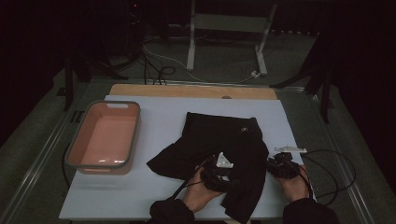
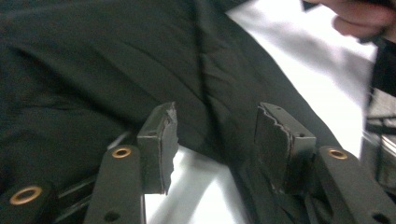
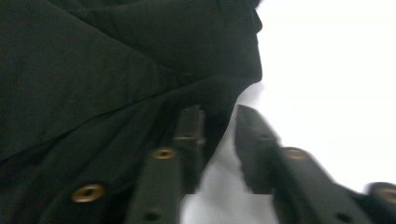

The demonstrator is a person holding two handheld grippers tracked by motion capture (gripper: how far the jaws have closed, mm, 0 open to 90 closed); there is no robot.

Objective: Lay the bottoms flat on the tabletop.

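Working black shorts (image 1: 219, 140) on white mat (image 1: 154, 186); left gripper (image 2: 215, 140) jaws apart, hem between, ungripped; right gripper (image 3: 217, 140) released at edge — risk: closing short misses fabric, fold slumps.

Basin (image 1: 103, 135) left of garment (image 1: 219, 144)

On my left sits a salmon-pink tub (image 1: 103, 137) with a grey rim, resting on the pale blue-grey mat (image 1: 154, 121). Past the mat's far edge runs a wooden strip (image 1: 191, 91). Farther off, cables (image 1: 159, 70) lie on the floor beside a white frame (image 1: 229, 28).
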